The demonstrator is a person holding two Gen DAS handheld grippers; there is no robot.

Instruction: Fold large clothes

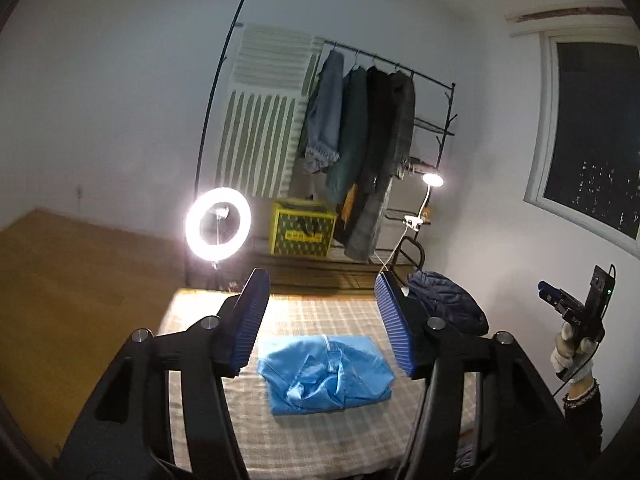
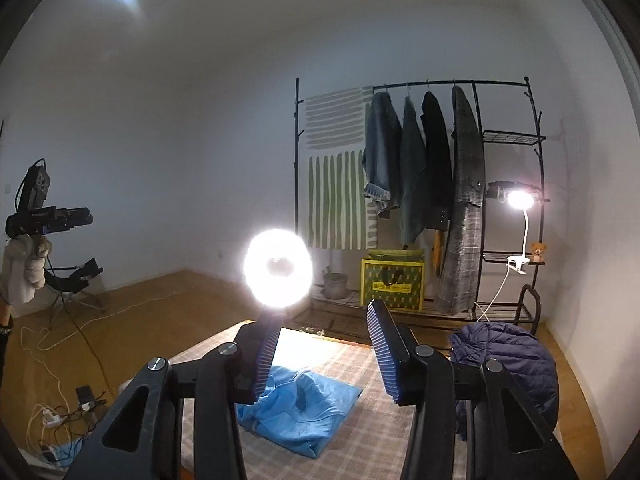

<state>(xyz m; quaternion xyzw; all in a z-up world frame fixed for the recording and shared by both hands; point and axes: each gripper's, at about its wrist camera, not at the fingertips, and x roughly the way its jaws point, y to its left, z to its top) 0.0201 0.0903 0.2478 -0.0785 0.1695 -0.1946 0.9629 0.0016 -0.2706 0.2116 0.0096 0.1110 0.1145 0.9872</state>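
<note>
Left gripper point(image 1: 320, 326) and right gripper point(image 2: 320, 354) hang spread and empty above the table point(image 1: 320, 452).
The blue garment point(image 1: 326, 376) lies folded, rumpled; the navy jacket point(image 2: 508, 364) looks left.

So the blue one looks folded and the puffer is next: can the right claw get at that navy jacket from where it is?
Probably yes. The navy jacket lies bunched at the table's far right corner, nothing on top of it or in front. The right claw is open, empty and raised above the table, so it would only need to come down rightward.
</note>
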